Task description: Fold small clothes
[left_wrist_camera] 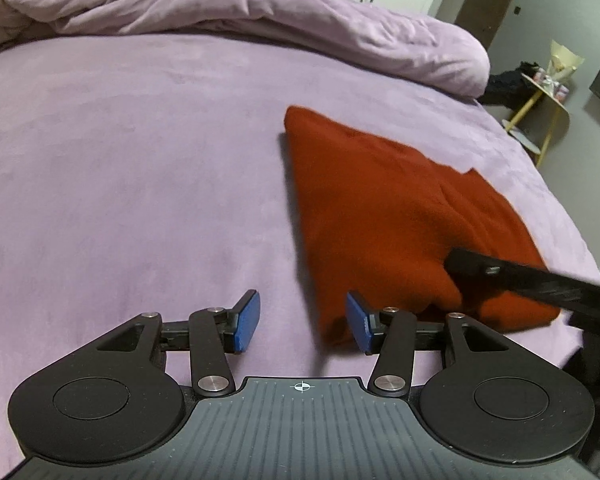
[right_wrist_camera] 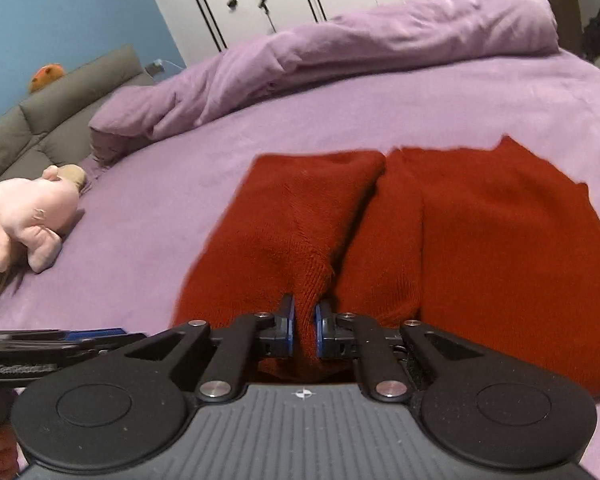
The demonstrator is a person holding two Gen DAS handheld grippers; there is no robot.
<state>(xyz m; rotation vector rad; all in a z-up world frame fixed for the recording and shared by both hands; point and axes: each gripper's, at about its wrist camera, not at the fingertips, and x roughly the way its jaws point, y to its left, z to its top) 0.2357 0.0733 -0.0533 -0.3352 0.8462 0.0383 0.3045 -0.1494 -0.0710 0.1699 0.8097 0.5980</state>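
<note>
A dark red knit garment [left_wrist_camera: 396,216] lies partly folded on the purple bed sheet [left_wrist_camera: 140,168]. My left gripper [left_wrist_camera: 303,322] is open and empty, just left of the garment's near corner. In the right wrist view the garment [right_wrist_camera: 480,236] spreads ahead, with a folded part on the left. My right gripper [right_wrist_camera: 304,326] is shut on a fold of the garment's near edge. The right gripper shows as a black bar over the garment in the left wrist view [left_wrist_camera: 540,280]. The left gripper shows at the lower left of the right wrist view [right_wrist_camera: 68,340].
A rumpled purple duvet [left_wrist_camera: 236,8] lies along the far side of the bed. A pink plush toy [right_wrist_camera: 28,220] lies on the bed to the left, by a grey headboard [right_wrist_camera: 60,96]. A small side table [left_wrist_camera: 544,100] stands off the bed's right edge.
</note>
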